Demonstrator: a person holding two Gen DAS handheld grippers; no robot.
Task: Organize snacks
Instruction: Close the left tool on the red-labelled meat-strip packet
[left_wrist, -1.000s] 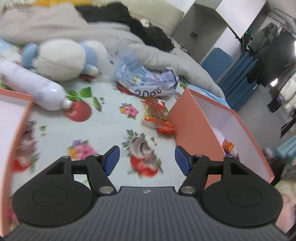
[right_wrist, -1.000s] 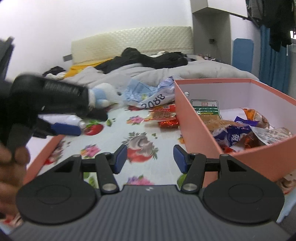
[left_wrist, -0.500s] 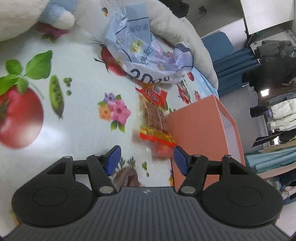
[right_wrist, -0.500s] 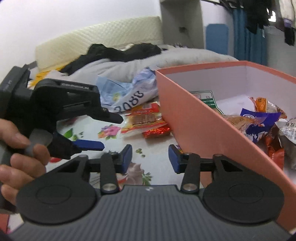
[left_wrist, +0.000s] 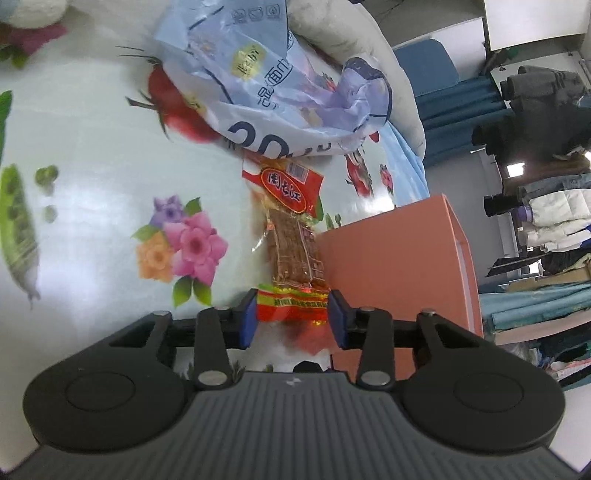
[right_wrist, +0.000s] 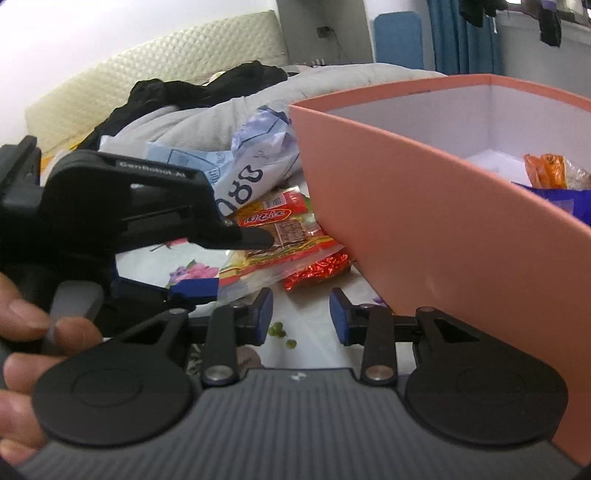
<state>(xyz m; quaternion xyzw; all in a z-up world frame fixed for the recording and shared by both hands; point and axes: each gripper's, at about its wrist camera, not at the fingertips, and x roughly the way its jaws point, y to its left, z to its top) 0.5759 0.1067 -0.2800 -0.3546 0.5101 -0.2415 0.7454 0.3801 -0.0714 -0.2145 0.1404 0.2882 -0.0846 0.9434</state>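
A red and clear snack packet (left_wrist: 291, 236) lies flat on the flowered sheet against the corner of the pink box (left_wrist: 399, 258). My left gripper (left_wrist: 291, 317) straddles the packet's near end. Its jaws are closing and the blue pads stand right at the packet's two edges, which show no crumpling. A red foil packet (right_wrist: 317, 269) lies half under the first packet (right_wrist: 280, 229). My right gripper (right_wrist: 301, 314) hovers low over the sheet beside the box wall (right_wrist: 443, 229); its jaws are closing with nothing between them. The left gripper (right_wrist: 232, 262) shows at its left.
A crumpled blue and white plastic bag (left_wrist: 277, 92) lies just beyond the packet. Several wrapped snacks (right_wrist: 546, 173) sit inside the box. A grey duvet and black clothes (right_wrist: 207, 85) are piled behind. A person's hand (right_wrist: 26, 332) holds the left gripper.
The left gripper went forward and down until the snack packet's end lay between its jaws, which narrowed. The right gripper advanced toward the box corner and its jaws narrowed too.
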